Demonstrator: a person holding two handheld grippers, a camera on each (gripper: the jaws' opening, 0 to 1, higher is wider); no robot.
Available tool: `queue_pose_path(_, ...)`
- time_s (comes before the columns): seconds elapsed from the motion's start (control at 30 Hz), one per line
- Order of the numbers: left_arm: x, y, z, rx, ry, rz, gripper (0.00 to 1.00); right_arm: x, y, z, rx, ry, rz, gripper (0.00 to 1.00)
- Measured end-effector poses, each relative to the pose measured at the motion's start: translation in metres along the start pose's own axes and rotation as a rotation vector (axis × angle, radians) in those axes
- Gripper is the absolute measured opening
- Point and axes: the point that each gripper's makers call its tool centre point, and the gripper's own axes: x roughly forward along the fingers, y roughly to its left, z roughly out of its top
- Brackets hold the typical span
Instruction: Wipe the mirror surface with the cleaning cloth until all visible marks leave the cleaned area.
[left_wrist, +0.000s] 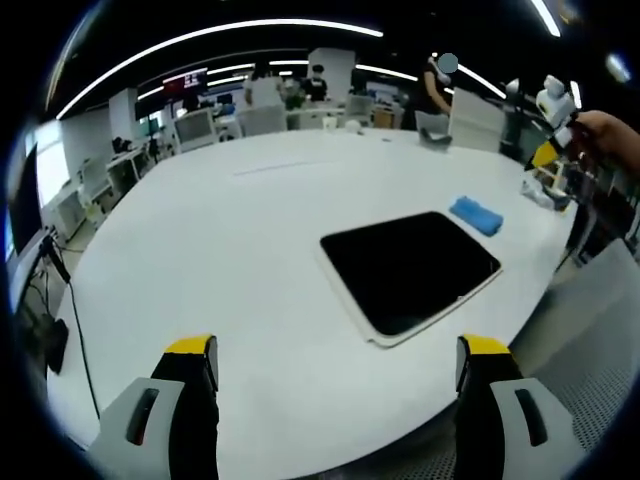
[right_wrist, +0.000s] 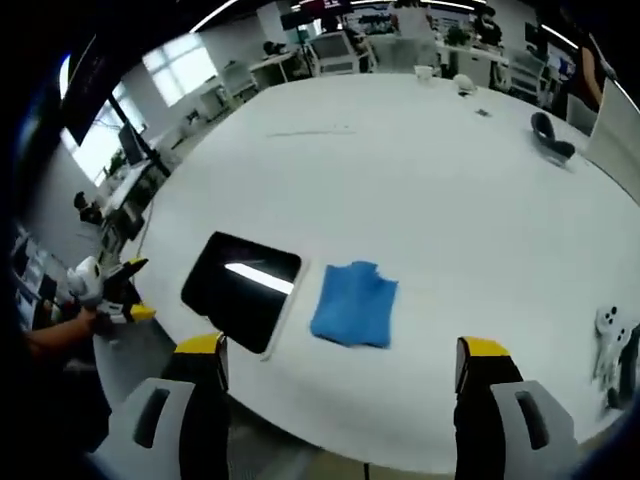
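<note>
Reaching first for the blue cleaning cloth (right_wrist: 354, 303) lying flat just ahead between the spread, empty jaws of the right gripper (right_wrist: 338, 375), beside the mirror (right_wrist: 241, 288) ahead-left on the white table (right_wrist: 420, 180); left gripper (left_wrist: 337, 372) likewise apart, mirror ahead-right.

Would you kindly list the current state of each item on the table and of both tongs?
mirror: lying flat near the table edge, untouched.
cleaning cloth: lying flat beside the mirror, ungrasped.
left tongs: open, empty, above the table.
right tongs: open, empty, aimed toward the cloth.
</note>
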Motion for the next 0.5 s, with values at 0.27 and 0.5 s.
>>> queue_pose_path(0.27,0.001,0.001,0.000,0.002,0.000,-0.001,1.00,0.010,0.005,0.032,-0.066,0.021,0.030,0.91)
queue_pose_path(0.5,0.001,0.002,0.001,-0.004,-0.011,0.004,1.00,0.024,0.001,0.037,-0.095,0.044,0.001,0.90)
